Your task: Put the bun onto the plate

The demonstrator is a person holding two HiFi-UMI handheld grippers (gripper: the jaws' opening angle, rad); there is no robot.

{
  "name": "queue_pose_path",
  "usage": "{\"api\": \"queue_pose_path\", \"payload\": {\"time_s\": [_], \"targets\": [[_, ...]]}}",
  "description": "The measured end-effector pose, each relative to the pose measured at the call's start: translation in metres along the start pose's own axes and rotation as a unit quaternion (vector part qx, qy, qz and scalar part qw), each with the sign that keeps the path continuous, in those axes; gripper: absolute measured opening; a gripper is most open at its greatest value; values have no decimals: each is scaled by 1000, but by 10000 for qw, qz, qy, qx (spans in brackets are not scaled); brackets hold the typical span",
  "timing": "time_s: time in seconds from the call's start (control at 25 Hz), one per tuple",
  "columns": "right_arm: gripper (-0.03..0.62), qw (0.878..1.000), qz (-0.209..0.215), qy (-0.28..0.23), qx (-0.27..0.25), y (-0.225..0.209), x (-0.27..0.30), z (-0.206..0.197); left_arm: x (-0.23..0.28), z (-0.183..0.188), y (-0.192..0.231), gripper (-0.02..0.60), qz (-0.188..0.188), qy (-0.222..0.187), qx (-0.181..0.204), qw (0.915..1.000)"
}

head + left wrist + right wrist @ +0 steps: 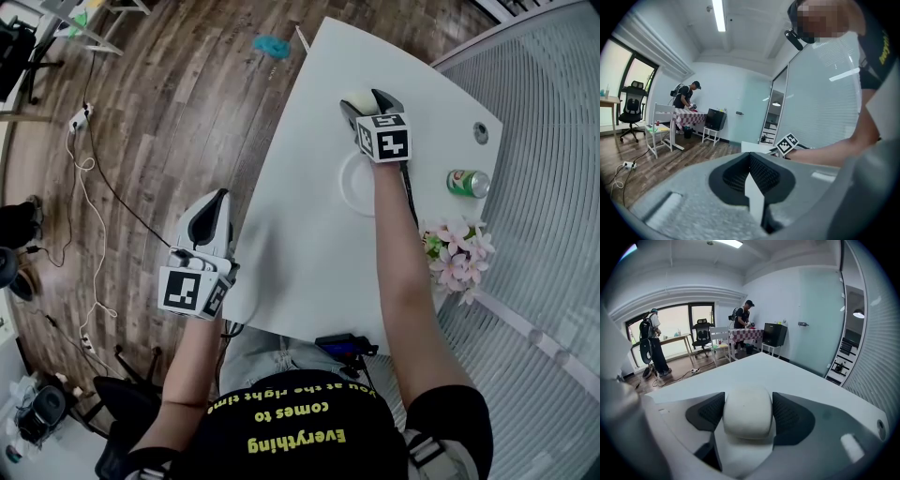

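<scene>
Right gripper (367, 103) clasps the bun (746, 413) between its pads on the table (300, 253), just beyond the empty plate (349, 187). Lift and transfer remain. Left gripper (217, 202) hangs closed, holding nothing.

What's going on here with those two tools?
A person is working with a handheld gripper in each hand. The right gripper has its jaws pressed on a white bun that sits on the white table, just beyond the empty plate. The left gripper is shut and empty, off the table's edge.
</scene>
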State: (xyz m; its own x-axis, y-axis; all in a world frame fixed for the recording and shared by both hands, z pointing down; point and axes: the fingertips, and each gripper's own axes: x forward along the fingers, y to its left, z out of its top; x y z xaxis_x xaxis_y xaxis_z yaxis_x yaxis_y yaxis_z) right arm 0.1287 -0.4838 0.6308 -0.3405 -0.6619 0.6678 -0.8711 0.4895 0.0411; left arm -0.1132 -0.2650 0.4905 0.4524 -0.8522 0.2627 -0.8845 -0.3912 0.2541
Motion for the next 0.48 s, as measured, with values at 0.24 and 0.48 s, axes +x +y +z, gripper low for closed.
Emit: {"api": "queue_pose_path", "payload": {"time_s": [0.24,0.48], "targets": [[325,9993,-69,-338,112,2,-21,18,-6,2,1,2,15,-16,-7,10000],[325,9985,-23,-526,158,12,-50,29,-11,13,-1,2,-57,-88,22,9999]]}}
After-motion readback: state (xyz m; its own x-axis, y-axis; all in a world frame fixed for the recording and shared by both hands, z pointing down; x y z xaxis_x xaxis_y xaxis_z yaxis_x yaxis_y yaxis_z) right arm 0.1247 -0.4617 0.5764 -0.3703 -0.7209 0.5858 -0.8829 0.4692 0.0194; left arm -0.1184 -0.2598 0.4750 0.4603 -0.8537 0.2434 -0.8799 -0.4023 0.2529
